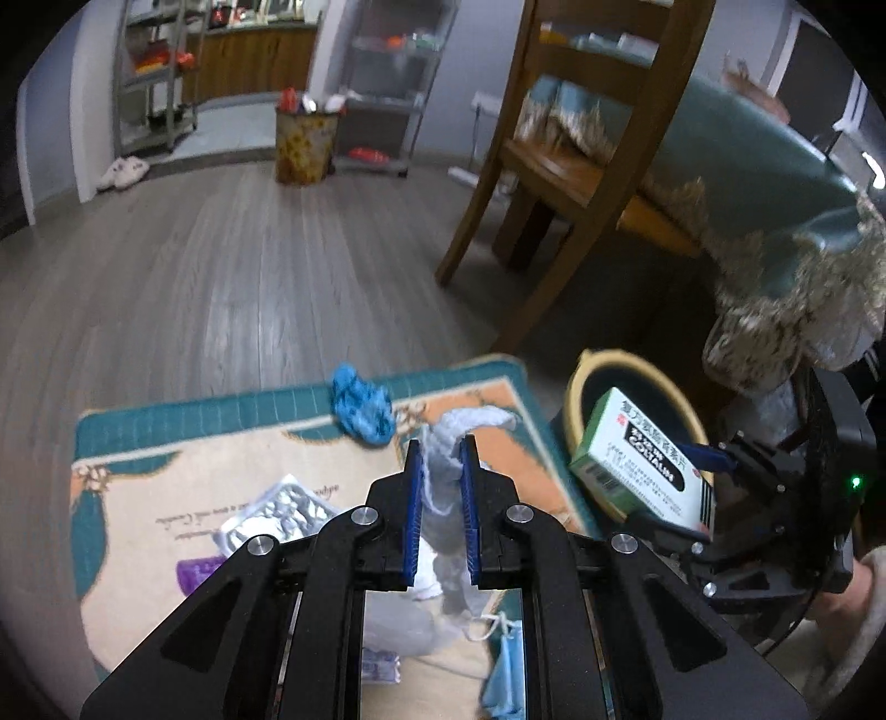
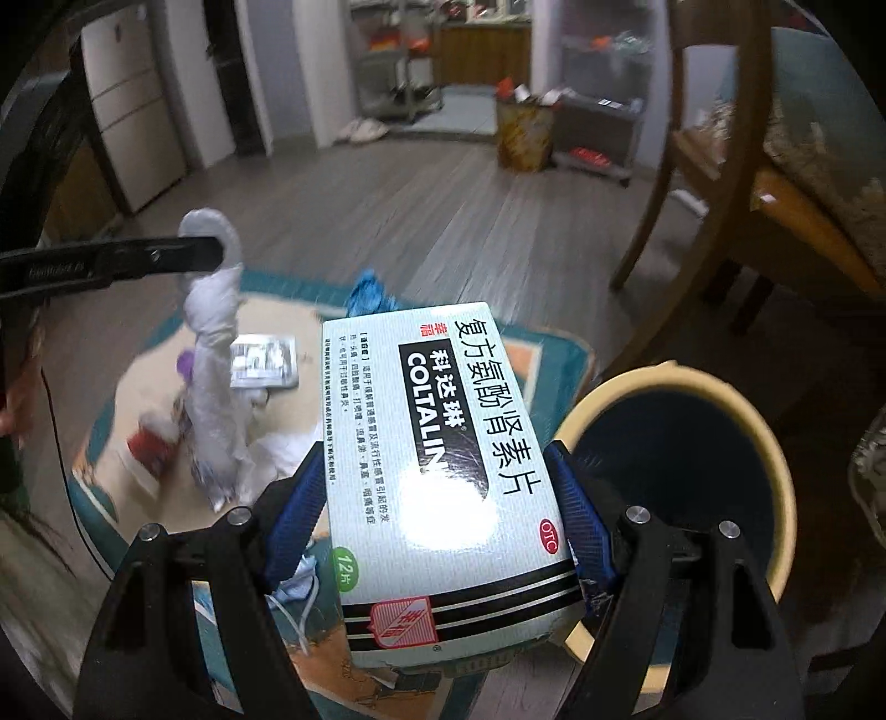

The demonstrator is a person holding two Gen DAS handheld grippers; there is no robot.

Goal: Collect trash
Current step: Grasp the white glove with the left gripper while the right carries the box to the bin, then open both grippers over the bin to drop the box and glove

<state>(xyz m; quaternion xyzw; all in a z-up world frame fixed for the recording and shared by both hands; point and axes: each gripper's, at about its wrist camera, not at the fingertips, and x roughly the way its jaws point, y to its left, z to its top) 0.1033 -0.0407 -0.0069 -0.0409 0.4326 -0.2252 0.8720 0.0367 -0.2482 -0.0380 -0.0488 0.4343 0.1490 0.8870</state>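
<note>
Crumpled white tissue [image 1: 443, 471] pinched in left tool [image 1: 441, 459], glossy medicine box [image 2: 443, 471] (rectangular) clamped by right tool [image 2: 437, 498]

**A Room With a Wood Floor**

The floor [image 1: 232, 260] is made of grey wood boards. A rug [image 1: 166, 443] with a teal edge is laid on it. A brown wooden chair [image 1: 559, 166] is seen beside a table covered with a green cloth [image 1: 775, 166]. Metal shelves [image 1: 387, 83] are set against the grey wall [image 1: 487, 50] at the back. A pair of white slippers [image 1: 123, 171] is left near a doorway. A tall pale fridge [image 2: 133, 116] is seen in the right wrist view.
</note>
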